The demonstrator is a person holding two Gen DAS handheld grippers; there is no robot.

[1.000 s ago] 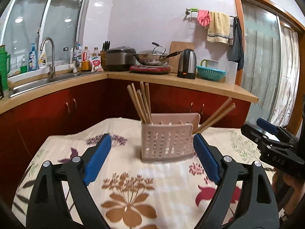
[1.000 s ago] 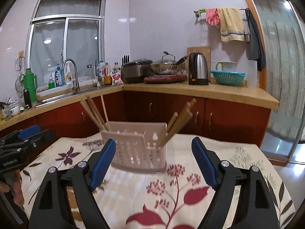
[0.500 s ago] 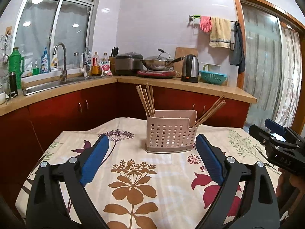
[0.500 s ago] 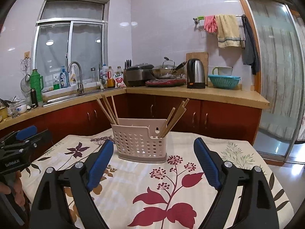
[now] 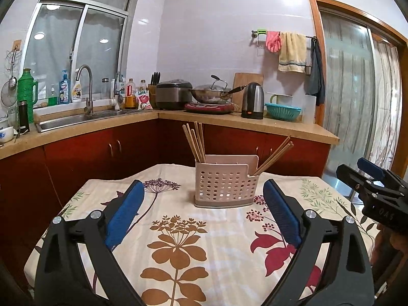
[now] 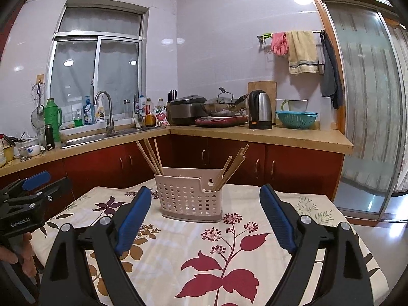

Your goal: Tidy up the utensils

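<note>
A pale pink perforated utensil holder [image 5: 225, 187] stands on the table with the floral cloth [image 5: 178, 242]; it also shows in the right wrist view [image 6: 190, 199]. Wooden chopsticks [image 5: 195, 141] lean in its left compartment and more chopsticks [image 5: 276, 153] lean in its right one. My left gripper [image 5: 202, 214] is open and empty, well short of the holder. My right gripper [image 6: 205, 219] is open and empty, also short of it. Each gripper shows at the edge of the other's view, the right one [image 5: 377, 191] and the left one [image 6: 25, 199].
A kitchen counter [image 5: 255, 123] with red cabinets runs behind the table, carrying a sink [image 5: 76, 118], rice cooker [image 5: 173, 98], wok, kettle [image 5: 252, 100] and teal colander. A glass sliding door [image 6: 369, 102] is at the right.
Both grippers have drawn back and up from the holder, which now looks smaller and farther. Both stay open and empty.
</note>
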